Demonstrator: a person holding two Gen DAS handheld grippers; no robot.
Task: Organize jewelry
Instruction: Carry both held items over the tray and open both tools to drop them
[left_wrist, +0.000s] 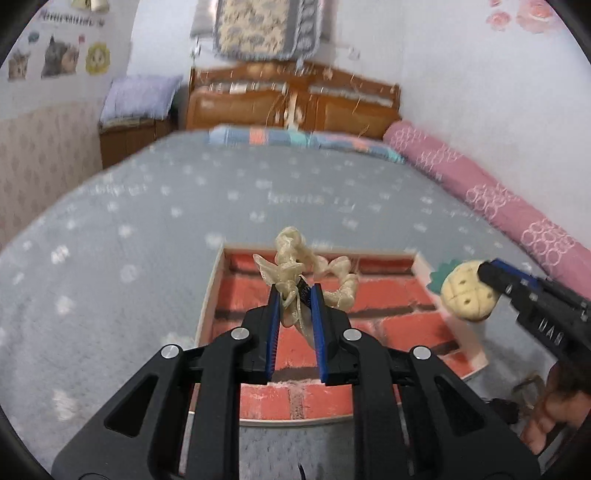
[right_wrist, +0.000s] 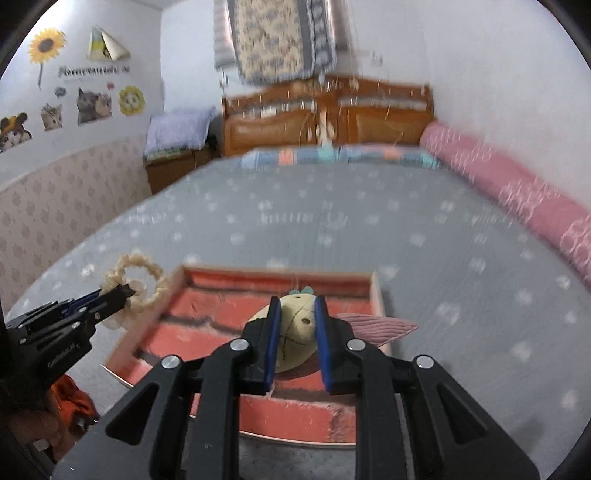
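Over the tray (left_wrist: 424, 267) on the bed (left_wrist: 147, 229), both grippers are raised and loaded. Left gripper (left_wrist: 294, 295): jaws nearly closed, clamping a cream ribbon bow (left_wrist: 295, 258) with braided loops, held above the tray's brick-patterned floor, not touching it. Right gripper (right_wrist: 298, 314): jaws closed on a pineapple clip (right_wrist: 295, 332), cream body with a teal leaf top, held above the tray's right half. A pink ribbed piece (right_wrist: 376, 325) shows at the tray's right wall; contact with it cannot be determined. Seen from the right wrist, the bow hangs beyond the tray's left wall.
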